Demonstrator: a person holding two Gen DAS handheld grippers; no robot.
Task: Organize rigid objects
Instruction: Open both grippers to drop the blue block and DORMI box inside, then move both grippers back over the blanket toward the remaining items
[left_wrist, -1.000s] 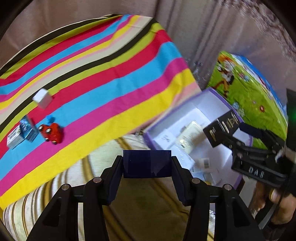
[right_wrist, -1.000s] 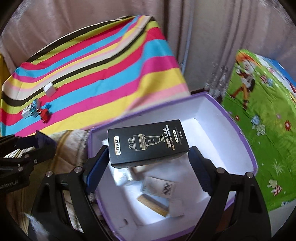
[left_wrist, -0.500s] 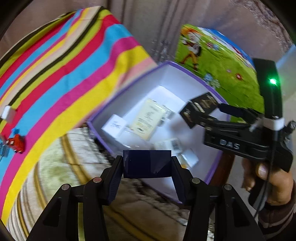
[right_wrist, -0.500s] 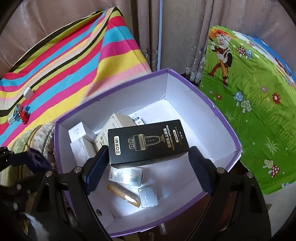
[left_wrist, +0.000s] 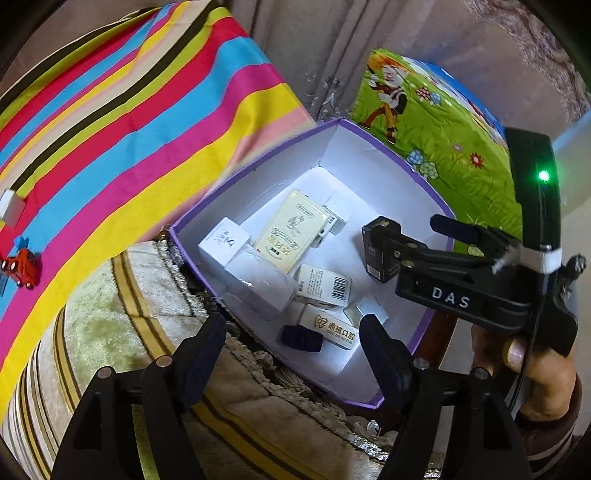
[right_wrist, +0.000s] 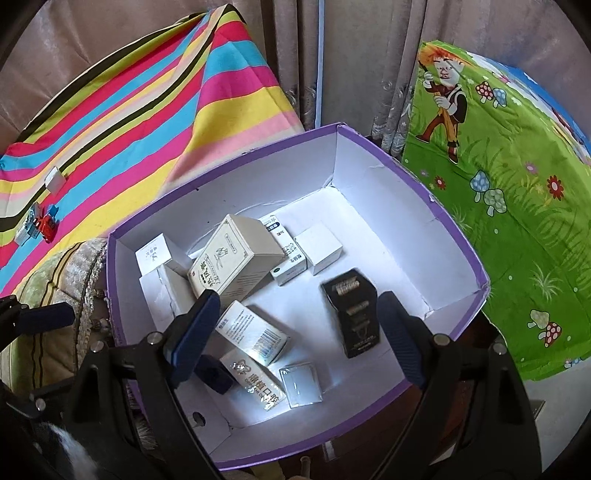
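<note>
Striped cloth (right_wrist: 147, 110) beside purple box (right_wrist: 461, 258)

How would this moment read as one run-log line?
right hand-held gripper: open | black box: blurred, in purple bin | left hand-held gripper: open

purple-rimmed, white-walled carton (right_wrist: 406, 173); black box (right_wrist: 352, 312) with pale print; cream box (right_wrist: 231, 258); rainbow-striped cloth (right_wrist: 147, 107); green cartoon cloth (right_wrist: 517, 206) with mushrooms, flowers; red toy car (left_wrist: 22, 266).

Home: curtains (right_wrist: 354, 55), cartoon bedding (right_wrist: 498, 192).
</note>
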